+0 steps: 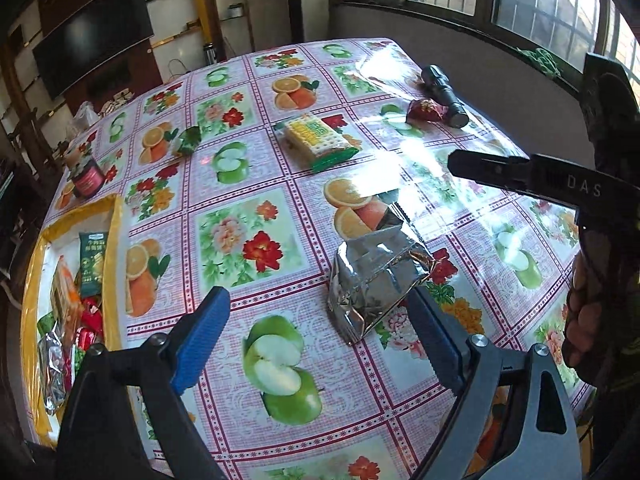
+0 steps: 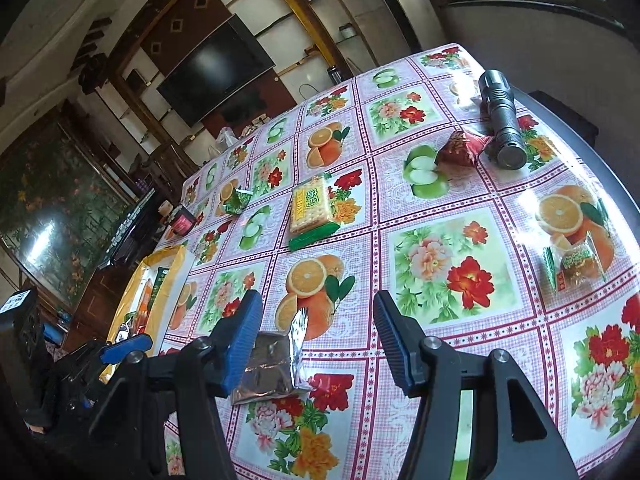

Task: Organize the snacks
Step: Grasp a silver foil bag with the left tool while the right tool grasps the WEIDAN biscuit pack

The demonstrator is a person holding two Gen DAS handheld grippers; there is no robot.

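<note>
Left wrist view: left gripper [image 1: 316, 320] fingers spread wide and empty, silver foil packet [image 1: 376, 276] on the tablecloth [image 1: 248, 184] at frame centre, touching the right finger; yellow tray [image 1: 30, 280] of snacks at lower left. Right wrist view: right gripper [image 2: 320, 340] spread, empty; foil packet lower centre beside its left finger, cracker pack [image 2: 312, 208] mid-frame, flashlight [image 2: 502, 120] upper right.

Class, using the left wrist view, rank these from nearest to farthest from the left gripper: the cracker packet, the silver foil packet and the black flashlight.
1. Silver foil packet: on the tablecloth against the left gripper's right finger, between its open jaws.
2. Cracker packet: mid-table, beyond the foil packet.
3. Black flashlight: far right, near the table's edge.
</note>
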